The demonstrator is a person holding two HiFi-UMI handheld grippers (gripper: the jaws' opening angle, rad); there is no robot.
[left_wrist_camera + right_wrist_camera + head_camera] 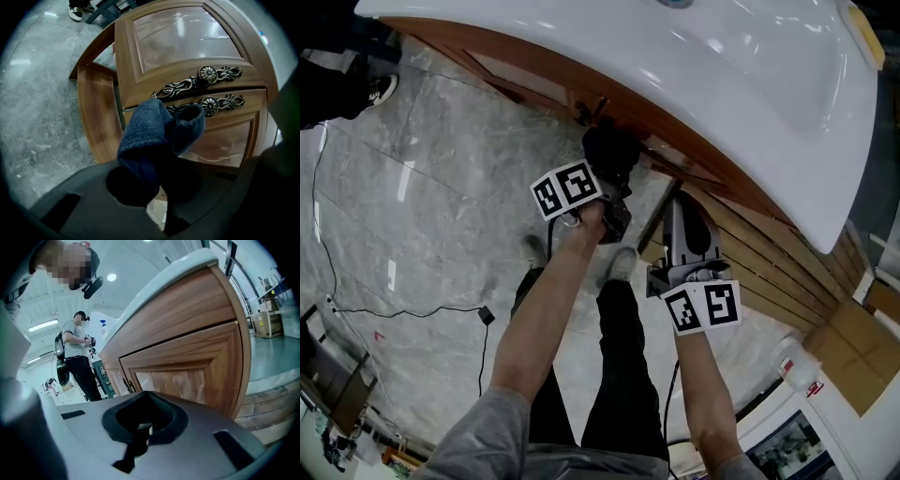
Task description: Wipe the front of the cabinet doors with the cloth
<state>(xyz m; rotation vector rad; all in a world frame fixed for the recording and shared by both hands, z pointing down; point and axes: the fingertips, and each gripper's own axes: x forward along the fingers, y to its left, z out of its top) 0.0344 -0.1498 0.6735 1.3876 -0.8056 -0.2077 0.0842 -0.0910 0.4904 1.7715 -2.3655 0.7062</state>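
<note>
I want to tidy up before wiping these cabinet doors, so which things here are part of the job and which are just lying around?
For the job: blue cloth, clamped in the left gripper; the two cabinet doors.
Just lying about: black cable; cardboard box; right gripper, shut and empty.

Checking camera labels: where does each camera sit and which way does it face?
Head view: on the head, facing steeply down; both forearms, legs, left gripper and right gripper show.
Left gripper view: on that gripper, facing the cabinet doors; its jaws closed on the cloth.
Right gripper view: on that gripper, angled up along the cabinet doors; its jaws together, empty.
Shared: both gripper views see the cabinet doors.
</note>
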